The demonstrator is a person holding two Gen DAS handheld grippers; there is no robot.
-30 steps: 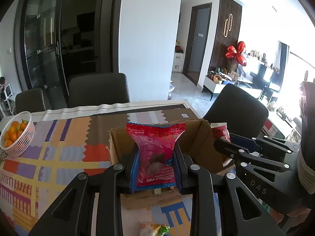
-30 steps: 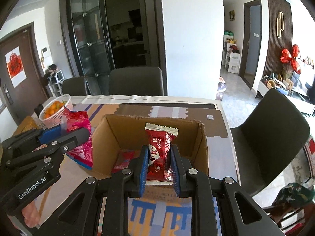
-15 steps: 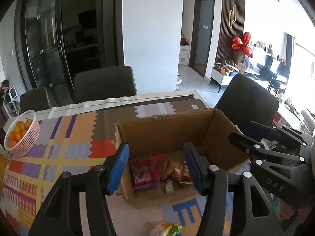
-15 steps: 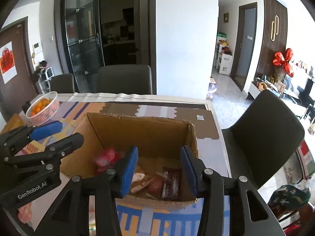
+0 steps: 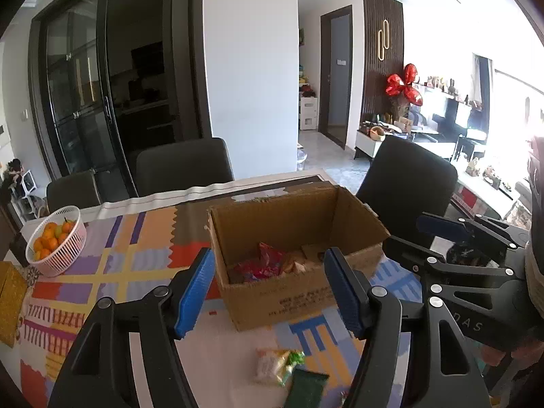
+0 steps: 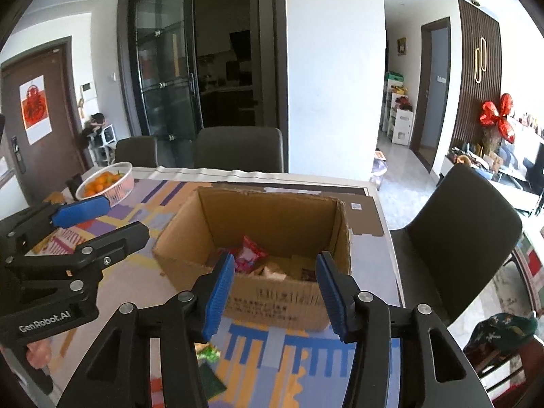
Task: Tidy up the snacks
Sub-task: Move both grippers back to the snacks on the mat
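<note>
Both grippers, left (image 5: 268, 290) and right (image 6: 274, 292), are opening with nothing between their jaws, the snack-holding box (image 5: 299, 292) at twelve o'clock, loose packets (image 5: 278, 365) on the table at six, fruit basket (image 5: 57, 239) at ten.

A white pillar (image 5: 250, 68) stands behind dark chairs (image 5: 183, 166) at a table with a patchwork cloth (image 5: 112, 265), flanked by black glass doors (image 6: 163, 74), a dark slatted wall (image 5: 382, 68) with red balloons (image 5: 404, 85), and bright windows (image 5: 510, 102) flooding a pale floor (image 6: 397, 173).
</note>
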